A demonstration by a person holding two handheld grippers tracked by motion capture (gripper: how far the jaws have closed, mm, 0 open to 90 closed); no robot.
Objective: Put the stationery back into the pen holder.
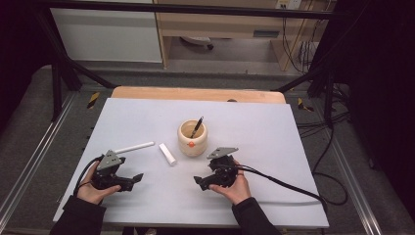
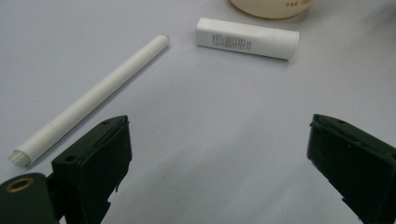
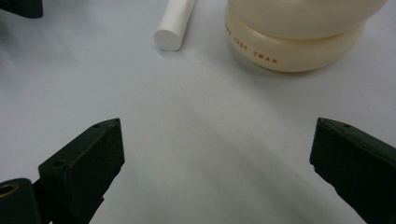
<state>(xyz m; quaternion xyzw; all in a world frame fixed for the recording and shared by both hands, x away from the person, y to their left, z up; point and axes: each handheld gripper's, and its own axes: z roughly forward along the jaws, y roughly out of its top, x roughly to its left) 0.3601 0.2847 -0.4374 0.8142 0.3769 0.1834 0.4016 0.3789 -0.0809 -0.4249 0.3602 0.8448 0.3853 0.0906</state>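
Partly cut off: the cream pot (image 2: 273,7) is clipped by the top edge in the left gripper view, and in the right gripper view its upper body runs out of frame, with only orange lettering on the base readable in part. The dark pen (image 1: 197,127) standing in the pot shows small in the high view; its tip is hidden inside. Surface is a pale grey mat (image 1: 147,196) over a wooden table (image 1: 195,94), on a grey floor with a black frame, loose cables to the right and light cabinets at the far side. Left gripper (image 1: 134,180) sits near-left, held by a hand, jaws spread wide with nothing between them. Right gripper (image 1: 199,183) sits near-centre-right, also released, jaws wide apart over bare mat. The long white pen (image 2: 91,98) lies on the mat just beyond the left gripper, slanting from its left jaw toward the far right, not touched. The short white tube (image 2: 246,38) lies farther off, between the two grippers and just left of the pot, apart from both. The pot stands just beyond the right gripper, untouched.
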